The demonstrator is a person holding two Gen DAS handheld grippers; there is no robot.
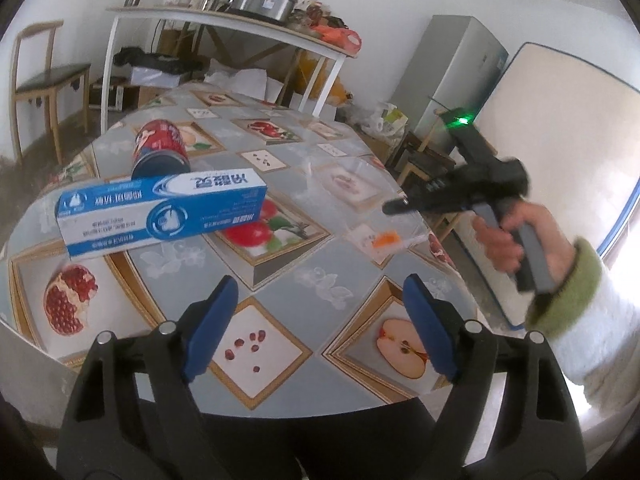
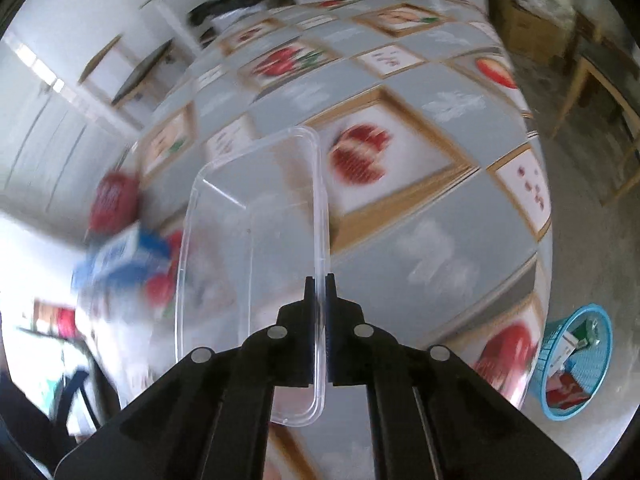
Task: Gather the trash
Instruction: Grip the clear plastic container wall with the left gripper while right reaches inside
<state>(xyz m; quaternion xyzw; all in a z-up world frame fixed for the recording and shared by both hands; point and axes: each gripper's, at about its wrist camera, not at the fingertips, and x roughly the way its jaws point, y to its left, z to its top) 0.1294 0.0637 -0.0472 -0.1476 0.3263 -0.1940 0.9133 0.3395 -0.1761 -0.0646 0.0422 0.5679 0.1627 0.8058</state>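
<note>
The left gripper (image 1: 316,312) hangs spread over the table's (image 1: 280,276) near edge, nothing between its pads. One toothpaste box (image 1: 160,210) leans on one red can (image 1: 162,146) near the left edge. The right gripper (image 2: 319,280) pinches one clear plastic lid (image 2: 248,240) by its rim; the background is blurred. One blue basket (image 2: 576,360), partly cut off, sits on the floor.

The left gripper (image 1: 320,312) hangs over a fruit-patterned table (image 1: 280,280), blue pads wide apart with nothing between them. At ten o'clock a blue toothpaste box (image 1: 160,212) lies in front of a red can (image 1: 162,148) tipped on its side. At three o'clock a hand (image 1: 516,236) — green cuff, white sleeve — grips the right gripper (image 1: 396,204).
</note>
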